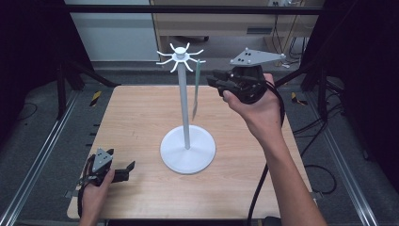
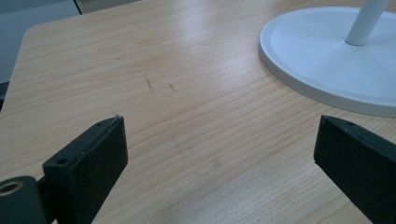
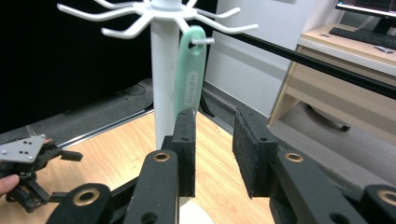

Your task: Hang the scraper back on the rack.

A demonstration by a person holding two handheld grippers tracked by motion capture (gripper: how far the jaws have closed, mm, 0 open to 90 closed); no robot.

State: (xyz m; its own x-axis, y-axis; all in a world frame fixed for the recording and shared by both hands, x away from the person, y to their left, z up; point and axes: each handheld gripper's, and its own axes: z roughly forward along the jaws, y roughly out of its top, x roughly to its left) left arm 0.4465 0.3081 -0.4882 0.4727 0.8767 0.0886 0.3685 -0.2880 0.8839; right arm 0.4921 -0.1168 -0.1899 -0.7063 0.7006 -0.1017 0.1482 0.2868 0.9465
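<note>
1. In the high view the left claw (image 1: 126,168) lies at about 7 o'clock on the tabletop (image 1: 141,113), in the person's left hand (image 1: 96,190). Its jaws are spread wide and nothing is between them; in the left gripper view they stand over bare wood.

2. The rack (image 1: 187,108) stands near the middle of the tabletop. Its round white base (image 1: 174,153) is at 3 o'clock from the left claw, near it but not touching. In the left gripper view the base (image 2: 303,60) is at 1 o'clock.

3. A thin white pole rises from the base to a ring of white hooks (image 1: 180,57) on top.

4. The green tool (image 1: 196,87) hangs from one hook at the 3 o'clock side of the pole. It hangs almost upright, and its lower end is above the tabletop, not touching it.

5. The right claw (image 1: 212,79) is held up in the air by the right hand (image 1: 256,110), at 3 o'clock from the tool and just beside it.

6. In the right gripper view the jaws of the right claw (image 3: 214,140) are partly spread, and the gap between them is empty. The green tool (image 3: 190,79) hangs beyond the left jaw; its lower part is hidden by this jaw, so I cannot tell whether they touch.
</note>
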